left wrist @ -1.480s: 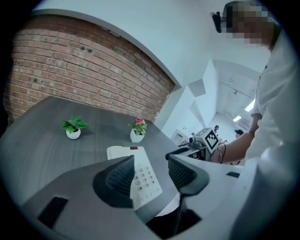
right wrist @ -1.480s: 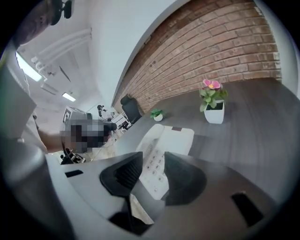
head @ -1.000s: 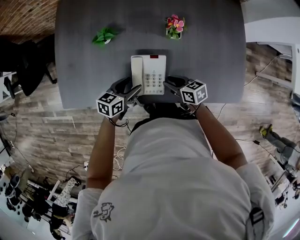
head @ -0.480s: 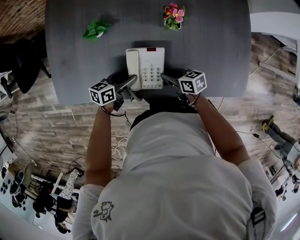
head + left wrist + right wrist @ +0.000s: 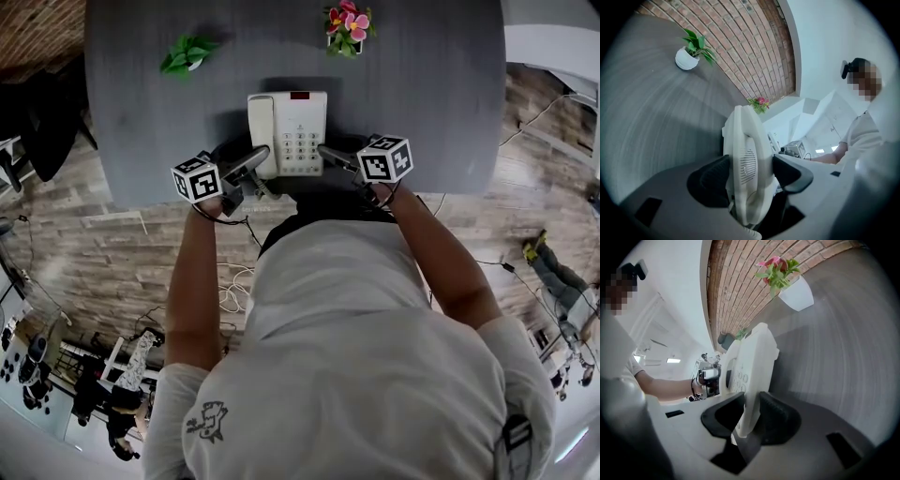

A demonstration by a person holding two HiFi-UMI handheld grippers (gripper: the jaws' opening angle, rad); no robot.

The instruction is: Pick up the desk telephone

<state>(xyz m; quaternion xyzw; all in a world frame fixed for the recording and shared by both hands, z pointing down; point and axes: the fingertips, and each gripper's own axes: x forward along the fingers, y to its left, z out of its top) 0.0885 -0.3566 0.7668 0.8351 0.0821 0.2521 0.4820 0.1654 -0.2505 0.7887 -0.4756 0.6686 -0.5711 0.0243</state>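
A white desk telephone (image 5: 289, 133) with its handset on the left lies on the dark grey table (image 5: 431, 103) near the front edge. My left gripper (image 5: 247, 167) sits at its left side. In the left gripper view both pads touch the handset side of the telephone (image 5: 746, 164), so the left gripper (image 5: 750, 171) is shut on it. My right gripper (image 5: 334, 156) is at the right side. Its jaws are closing around the keypad edge of the telephone (image 5: 752, 362). The right gripper (image 5: 752, 413) has that thin edge between its pads, with no firm press visible.
A small green plant (image 5: 186, 54) in a white pot stands at the back left of the table. A pot of pink flowers (image 5: 348, 22) stands at the back, right of centre. The table's front edge runs just under both grippers, with wood floor and cables below.
Both grippers have sunk toward the table and rolled. They went from the telephone's front corners to its two sides. The telephone has stayed in place.
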